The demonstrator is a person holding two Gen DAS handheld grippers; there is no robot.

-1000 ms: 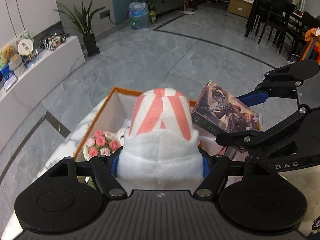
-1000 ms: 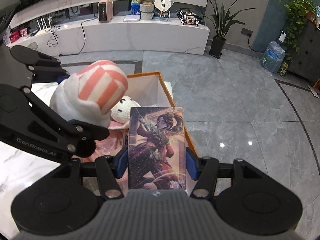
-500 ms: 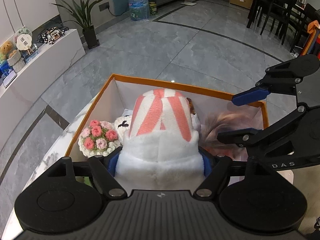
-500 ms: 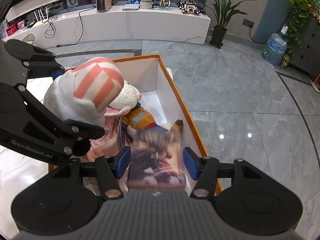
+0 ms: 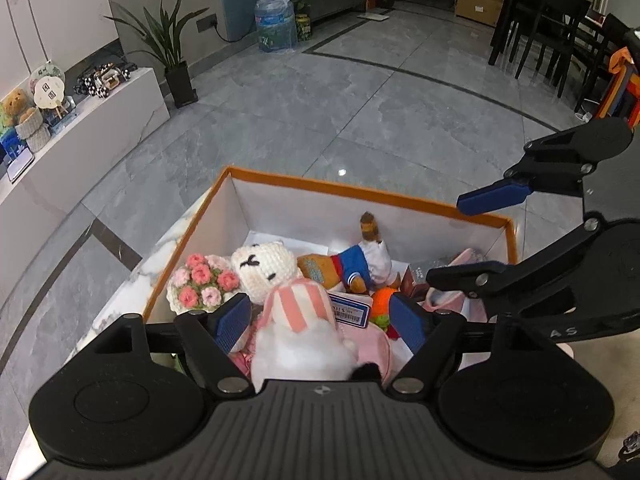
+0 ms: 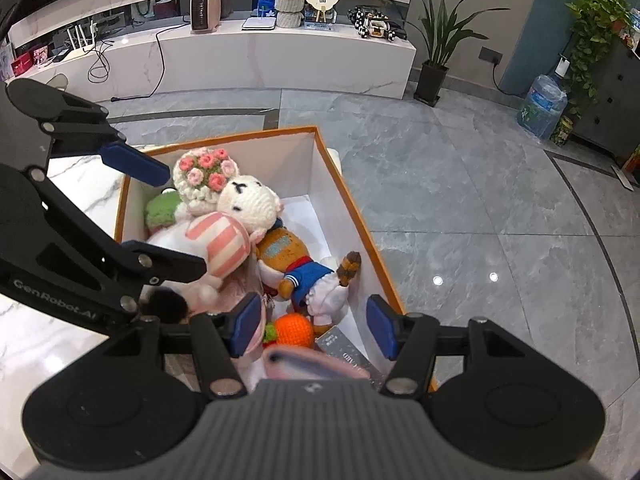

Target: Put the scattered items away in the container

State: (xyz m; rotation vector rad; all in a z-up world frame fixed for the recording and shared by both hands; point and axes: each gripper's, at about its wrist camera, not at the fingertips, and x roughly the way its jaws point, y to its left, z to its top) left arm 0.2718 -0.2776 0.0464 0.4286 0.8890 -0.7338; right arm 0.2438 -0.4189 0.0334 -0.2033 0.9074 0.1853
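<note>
Nearest, the left gripper (image 5: pixel 318 316) stands released, its jaws having just been opening around the pink-and-white striped plush (image 5: pixel 298 320), which now lies in the orange-rimmed white box (image 5: pixel 360 192) on the marble bench (image 6: pixel 80 184). The right gripper (image 6: pixel 312 326) is also released, above the box's contents with nothing between its jaws. I'd lift both straight up, clear of the crocheted toys, before seeking strays.

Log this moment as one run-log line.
left gripper: open, jaws just widening, striped plush dropped | right gripper: open, empty | orange-rimmed box: holds plush, card box
</note>
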